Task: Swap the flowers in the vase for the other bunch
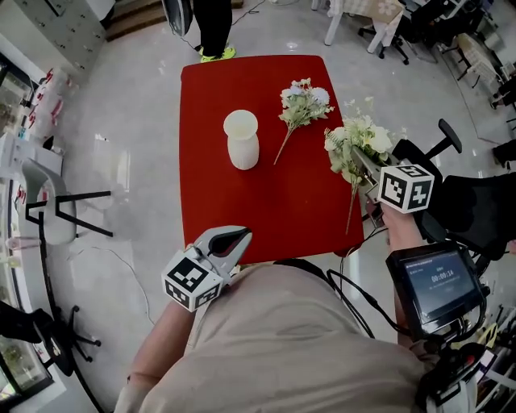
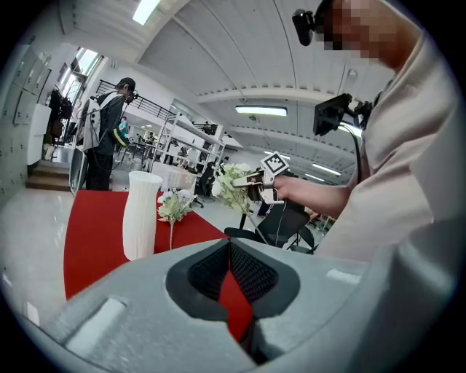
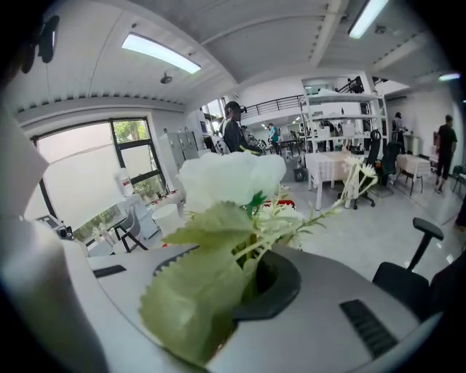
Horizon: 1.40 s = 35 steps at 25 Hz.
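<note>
Beige cloth of the person's torso fills the bottom of the head view. Beyond it stands the red desk, a plain square on a pale floor, with a second person standing at its far edge. Off the desk's right side sits a black office chair.

Near the middle of the desk the white vase stands upright, and its mouth looks empty, though the view does not reach far inside. The white bunch hangs in the air over the desk's right edge, well apart from the vase, its stem trailing down toward the person. The right gripper has its jaws pinching that stem just under the leaves (one big leaf covers much of the right gripper view).

The other bunch, smaller and with pale bluish blooms, lies flat on the desk just right of the vase, stem pointing toward the near side.

The left gripper hovers at the desk's near edge with its jaws pressed together at the tips and nothing between them.
</note>
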Motion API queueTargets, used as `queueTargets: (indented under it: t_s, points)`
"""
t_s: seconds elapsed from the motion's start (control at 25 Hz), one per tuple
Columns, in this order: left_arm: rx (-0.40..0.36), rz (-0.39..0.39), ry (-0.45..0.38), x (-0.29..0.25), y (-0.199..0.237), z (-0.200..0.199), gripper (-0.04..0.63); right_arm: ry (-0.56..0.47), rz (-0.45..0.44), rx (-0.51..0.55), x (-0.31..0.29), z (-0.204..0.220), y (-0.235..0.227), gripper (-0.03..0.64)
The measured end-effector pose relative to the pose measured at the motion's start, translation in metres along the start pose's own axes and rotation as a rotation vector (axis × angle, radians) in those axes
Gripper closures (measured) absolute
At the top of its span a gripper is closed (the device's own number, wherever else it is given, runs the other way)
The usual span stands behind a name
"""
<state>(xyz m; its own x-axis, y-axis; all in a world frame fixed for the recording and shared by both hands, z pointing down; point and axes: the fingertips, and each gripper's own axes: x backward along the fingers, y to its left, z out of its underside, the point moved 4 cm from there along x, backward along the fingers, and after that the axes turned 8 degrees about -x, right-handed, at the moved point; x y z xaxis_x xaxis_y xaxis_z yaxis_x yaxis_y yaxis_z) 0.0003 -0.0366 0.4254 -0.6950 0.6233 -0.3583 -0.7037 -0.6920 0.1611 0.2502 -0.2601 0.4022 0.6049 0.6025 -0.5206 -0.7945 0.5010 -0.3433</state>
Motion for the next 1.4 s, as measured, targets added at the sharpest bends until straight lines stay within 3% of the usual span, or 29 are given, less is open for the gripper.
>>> queueTargets:
  t_s: [0.68, 1.4]
  points:
    - [0.003, -0.046, -0.037, 0.055, 0.011, 0.011, 0.588, -0.352, -0.098, 0.165, 0.027, -0.126, 0.120, 0.549]
    - [0.035, -0.099, -0.034, 0.111, 0.037, 0.030, 0.588, -0.684, -0.214, 0.247, 0.003, -0.197, 0.227, 0.552]
